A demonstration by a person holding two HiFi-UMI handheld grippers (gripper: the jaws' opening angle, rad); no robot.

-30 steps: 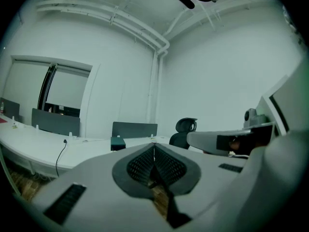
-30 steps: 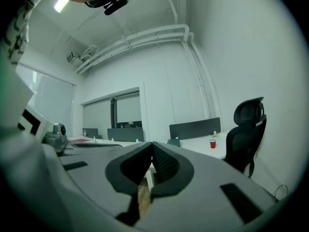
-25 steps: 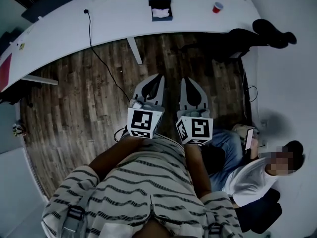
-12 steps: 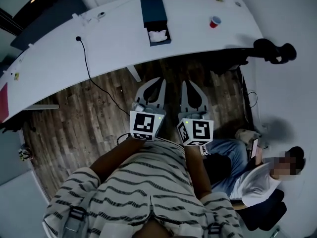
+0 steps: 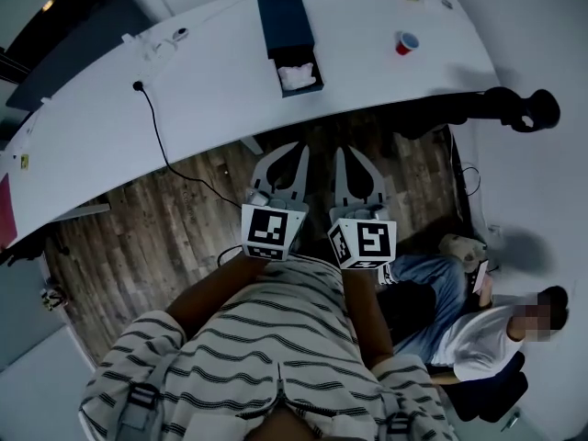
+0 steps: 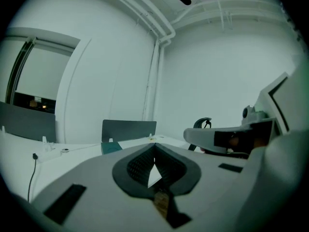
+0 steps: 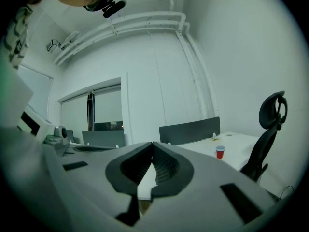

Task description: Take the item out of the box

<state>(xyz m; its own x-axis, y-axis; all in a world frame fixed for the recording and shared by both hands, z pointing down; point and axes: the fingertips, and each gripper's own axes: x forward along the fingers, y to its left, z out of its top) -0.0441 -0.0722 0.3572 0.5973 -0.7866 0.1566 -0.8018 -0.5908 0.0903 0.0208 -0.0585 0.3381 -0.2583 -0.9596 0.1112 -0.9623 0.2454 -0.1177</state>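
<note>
The left hand-held gripper and the right hand-held gripper are held side by side in front of the person's striped shirt. Both point forward over the wooden floor, short of the near edge of the white curved counter.

In its own view, the left hand-held gripper has its jaws together at the tips with nothing between the ribbed pads. Only a small gap shows lower down. The right hand-held gripper view shows the same: tips meeting, pads bare, nothing gripped.

The dark blue box lies on the counter ahead of the grippers and well apart from them, with its long side running away from the person. Its near end is open, and the white crumpled item sits inside that open part.

A red cup stands on the counter to the right of the box, apart from it. A black cable runs from a plug on the counter, to the left of the box, over the edge and down to the floor. A black office chair stands at the counter's right end. A seated person in a white shirt is at the lower right
</note>
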